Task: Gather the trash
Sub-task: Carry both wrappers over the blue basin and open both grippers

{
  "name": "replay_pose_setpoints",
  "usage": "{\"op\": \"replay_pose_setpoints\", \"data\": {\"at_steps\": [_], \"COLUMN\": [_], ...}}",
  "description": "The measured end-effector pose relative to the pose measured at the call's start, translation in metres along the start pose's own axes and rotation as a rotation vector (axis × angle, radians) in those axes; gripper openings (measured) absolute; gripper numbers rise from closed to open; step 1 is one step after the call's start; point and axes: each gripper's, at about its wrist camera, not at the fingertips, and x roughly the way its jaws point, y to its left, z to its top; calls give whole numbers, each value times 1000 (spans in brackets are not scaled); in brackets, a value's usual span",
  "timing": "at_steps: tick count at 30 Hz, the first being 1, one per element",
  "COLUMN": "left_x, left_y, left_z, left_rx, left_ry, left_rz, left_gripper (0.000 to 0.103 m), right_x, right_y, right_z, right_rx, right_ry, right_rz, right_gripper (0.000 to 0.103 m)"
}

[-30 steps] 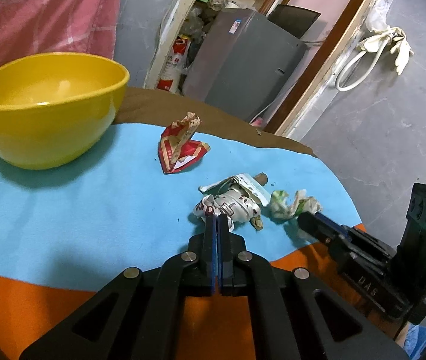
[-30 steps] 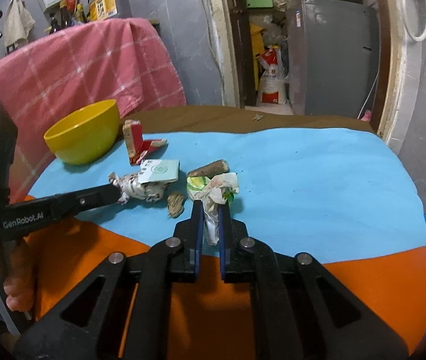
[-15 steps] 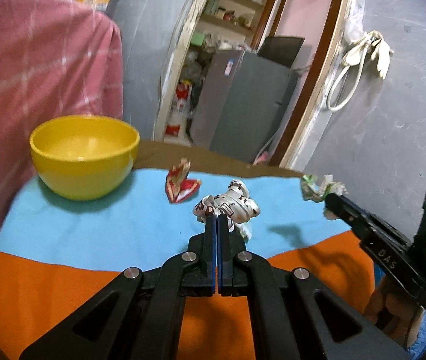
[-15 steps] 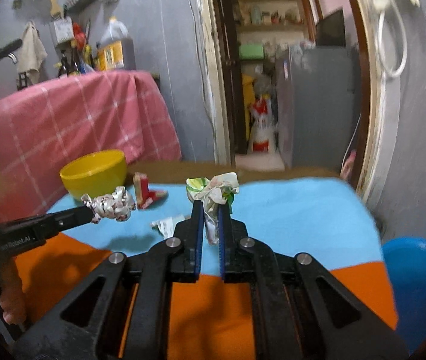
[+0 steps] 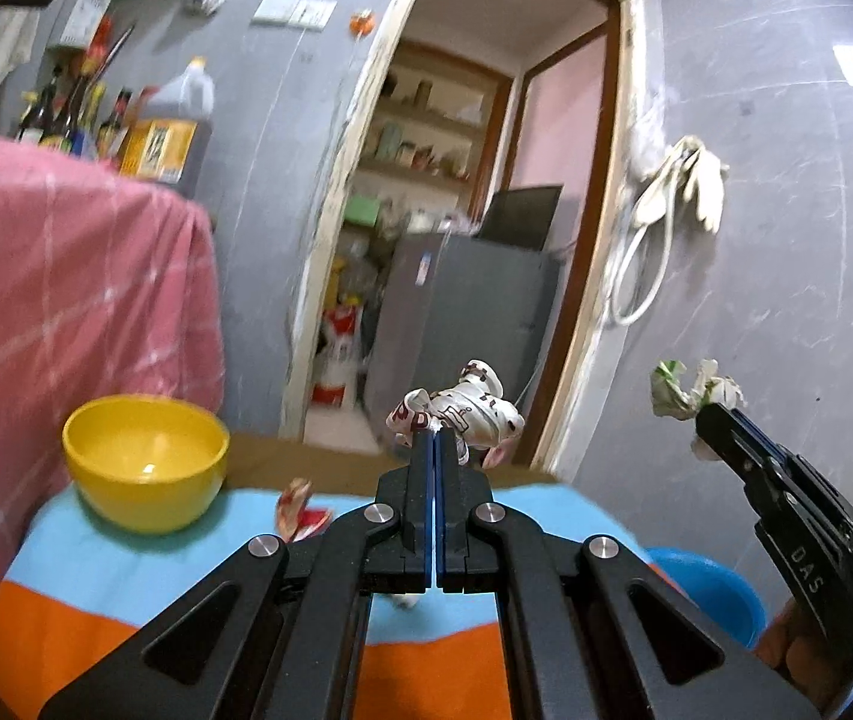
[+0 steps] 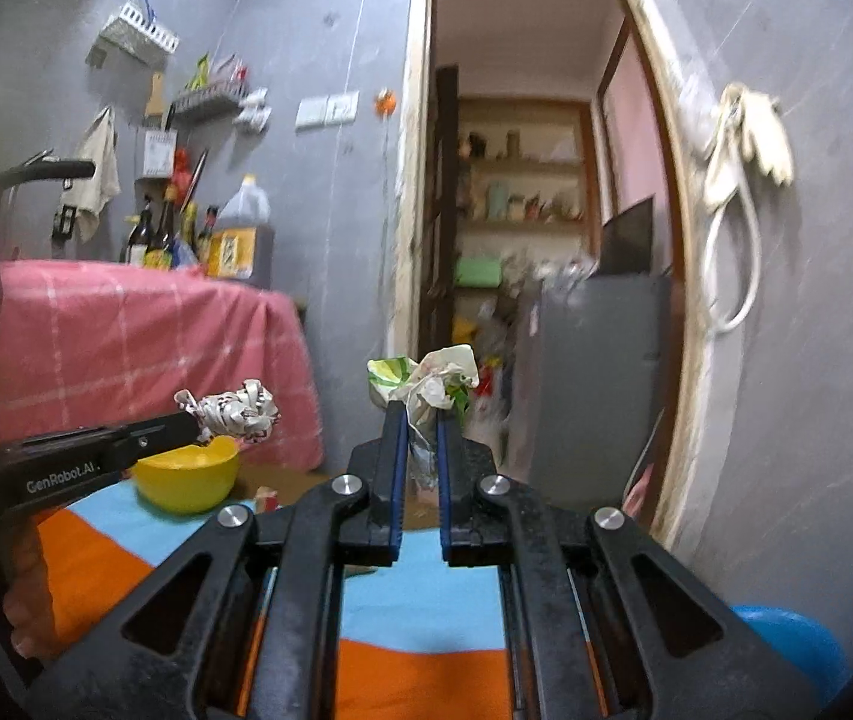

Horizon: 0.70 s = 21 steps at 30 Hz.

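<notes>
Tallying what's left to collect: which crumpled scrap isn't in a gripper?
The red scrap on the blue cloth beside the yellow bowl; the other two wads are clamped and lifted.

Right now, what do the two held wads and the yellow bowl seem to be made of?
White-brown wad: printed paper or thin foil wrapper, judging by its sharp crumples. Green-white wad: thin printed wrapper, creased, slightly shiny. Yellow bowl: probably glazed ceramic or plastic; smooth, with a glossy highlight.

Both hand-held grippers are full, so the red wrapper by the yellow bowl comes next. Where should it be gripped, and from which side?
Judging from the left wrist view, take the red wrapper by its upright folded flap, coming down from above with the jaws either side of that flap. It stands off the blue tablecloth, so it should pinch more easily than the flat part. The yellow bowl sits close on its left, so approach from the right.
</notes>
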Motion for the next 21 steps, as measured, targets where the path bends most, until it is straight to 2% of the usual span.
{"op": "replay_pose_setpoints", "data": {"at_steps": [5,11,16,21], "left_x": [-1,11,27,57], "left_y": [-26,-68,-103,-134], "left_z": [2,2,-1,-7], "left_rx": [32,62,82,72], "left_ry": [-55,-67,-52,14], "left_rz": [-56,-148,-210,-283], "left_gripper": [0,0,0,0], "right_x": [-23,-44,-53,-62], "right_y": [-19,-53,-81,-112], "right_z": [10,11,9,5], "right_rx": [-9,21,65,115], "right_ry": [-68,-84,-67,-34], "right_rz": [-86,-192,-270,-356], "right_gripper": [43,43,43,43]}}
